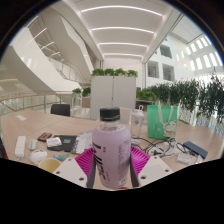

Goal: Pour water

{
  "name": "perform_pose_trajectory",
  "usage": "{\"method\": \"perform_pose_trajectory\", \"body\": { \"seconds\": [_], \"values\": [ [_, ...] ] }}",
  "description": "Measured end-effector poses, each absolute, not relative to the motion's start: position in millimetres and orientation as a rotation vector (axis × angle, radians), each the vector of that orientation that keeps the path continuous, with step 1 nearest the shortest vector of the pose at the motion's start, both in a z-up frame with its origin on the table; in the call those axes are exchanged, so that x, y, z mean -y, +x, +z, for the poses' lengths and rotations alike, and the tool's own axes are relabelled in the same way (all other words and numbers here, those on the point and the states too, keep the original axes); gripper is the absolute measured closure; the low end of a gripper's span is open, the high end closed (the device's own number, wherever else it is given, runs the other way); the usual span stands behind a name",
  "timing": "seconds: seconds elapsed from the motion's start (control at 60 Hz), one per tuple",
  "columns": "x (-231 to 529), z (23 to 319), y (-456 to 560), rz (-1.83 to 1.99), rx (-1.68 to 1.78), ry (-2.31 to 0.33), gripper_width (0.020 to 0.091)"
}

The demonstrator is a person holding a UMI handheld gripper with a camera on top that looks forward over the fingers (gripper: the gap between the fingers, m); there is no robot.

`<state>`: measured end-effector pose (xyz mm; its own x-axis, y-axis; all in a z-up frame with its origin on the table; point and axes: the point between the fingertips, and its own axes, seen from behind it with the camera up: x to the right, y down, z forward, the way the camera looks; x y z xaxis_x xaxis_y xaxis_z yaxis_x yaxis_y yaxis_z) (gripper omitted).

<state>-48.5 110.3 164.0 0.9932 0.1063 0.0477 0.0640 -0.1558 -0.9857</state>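
We hold a clear plastic bottle with a pink label and dark cap [110,146] in our gripper [112,172], above a pale table [20,128].

Both pink finger pads [86,163] press the bottle's sides, so the claw is closed to its width. Ahead, a translucent green cup [160,122] stands right of the bottle, with open tabletop around it. Small cluttered items [48,145] crowd the left; a dark flat device [194,149] lies at the right edge.

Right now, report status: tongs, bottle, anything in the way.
Tongs shut on bottle, pink pads on both sides. Bottle upright, cap on. Green cup beyond, to the right. Clutter on table; nothing between bottle and cup.
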Motion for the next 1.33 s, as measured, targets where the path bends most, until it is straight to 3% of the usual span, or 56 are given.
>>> {"method": "perform_pose_trajectory", "body": {
  "seconds": [0.033,0.1,0.15,0.167,0.3,0.533,0.683,0.75,0.85,0.967,1.333],
  "values": [
    [-108.2,157.2,-28.9,0.046,0.09,-1.734,0.0591],
    [-108.7,114.4,-10.3,0.015,0.057,-1.763,0.0593],
    [-111.7,108.3,0.8,0.016,0.032,-1.78,0.059],
    [-114.3,85.0,3.1,0.035,0.017,-1.781,0.0592],
    [-108.8,50.9,2.9,0.066,0.02,-1.842,0.058],
    [-111.9,53.9,1.4,0.07,0.059,-1.819,0.0579],
    [-105.3,51.8,4.4,0.07,0.04,-1.863,0.0531],
    [-94.7,45.8,9.3,0.048,0.033,-1.911,0.0478],
    [-74.8,36.1,9.0,0.068,0.0,-2.006,0.0271],
    [-36.1,53.6,2.4,0.08,-0.058,-2.039,0.0266],
    [144.5,180.6,-70.8,-0.078,-0.099,-2.005,0.0272]
  ]
}}
